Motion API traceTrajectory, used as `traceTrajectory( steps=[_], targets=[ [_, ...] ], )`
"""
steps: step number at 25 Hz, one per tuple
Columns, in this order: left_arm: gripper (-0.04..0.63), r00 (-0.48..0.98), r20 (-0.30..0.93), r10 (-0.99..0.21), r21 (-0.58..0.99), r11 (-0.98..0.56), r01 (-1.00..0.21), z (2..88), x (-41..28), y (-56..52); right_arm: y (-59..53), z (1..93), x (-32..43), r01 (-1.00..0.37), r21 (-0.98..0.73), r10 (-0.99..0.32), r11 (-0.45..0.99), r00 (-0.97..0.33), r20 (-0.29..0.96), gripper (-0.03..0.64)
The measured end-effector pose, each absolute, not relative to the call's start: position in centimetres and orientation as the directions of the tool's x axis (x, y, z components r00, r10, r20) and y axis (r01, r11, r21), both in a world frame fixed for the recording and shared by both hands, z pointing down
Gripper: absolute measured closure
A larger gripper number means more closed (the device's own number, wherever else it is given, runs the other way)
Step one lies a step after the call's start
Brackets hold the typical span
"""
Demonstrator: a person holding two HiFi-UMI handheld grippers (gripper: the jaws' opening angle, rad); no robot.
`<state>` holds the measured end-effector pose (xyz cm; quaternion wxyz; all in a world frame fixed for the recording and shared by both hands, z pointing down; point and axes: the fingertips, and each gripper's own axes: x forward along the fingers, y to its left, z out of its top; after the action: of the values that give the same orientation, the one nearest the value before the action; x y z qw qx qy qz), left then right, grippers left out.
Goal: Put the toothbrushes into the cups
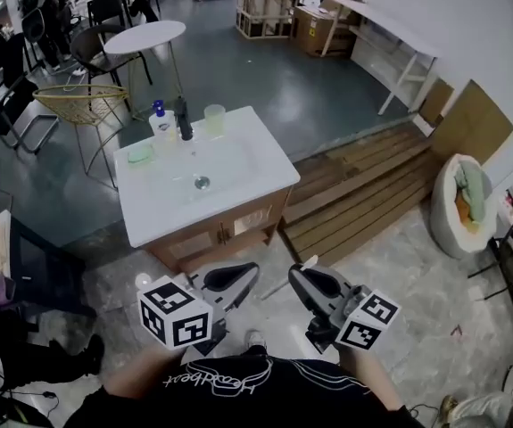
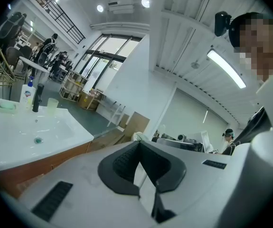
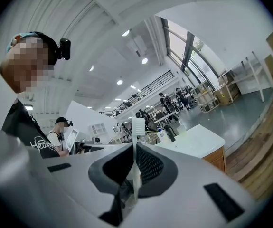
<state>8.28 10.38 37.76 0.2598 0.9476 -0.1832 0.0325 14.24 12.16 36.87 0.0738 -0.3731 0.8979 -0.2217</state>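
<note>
A white toothbrush stands upright in the right gripper, whose jaws are pressed shut on its handle, the bristle head above them. The left gripper is beside it, its jaws drawn together; a pale sliver shows in the gap, too unclear to name. Both are held near the person's chest, well apart from the pale green cup. The cup stands at the back of the white washbasin, next to the black faucet and a blue-capped bottle.

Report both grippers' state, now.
Left gripper: closed; whether it holds anything cannot be told.
Right gripper: closed on a toothbrush.
</note>
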Motion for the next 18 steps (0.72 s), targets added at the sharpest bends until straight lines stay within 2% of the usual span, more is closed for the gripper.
traceTrajectory(
  steps=[7,18],
  targets=[
    [0.590,0.910,0.154,-0.384,0.459,-0.788,-0.410,37.1,12.3,7.3,8.3,36.0,18.8,-0.608,-0.429,-0.669,0.668,-0.743,0.011,0.577],
    [0.591,0.869,0.164,-0.467,0.490,-0.726,-0.483,38.9,9.2,2.9,3.2,37.7,16.6,-0.558,-0.449,-0.611,0.698,-0.791,0.034,0.577]
  ],
)
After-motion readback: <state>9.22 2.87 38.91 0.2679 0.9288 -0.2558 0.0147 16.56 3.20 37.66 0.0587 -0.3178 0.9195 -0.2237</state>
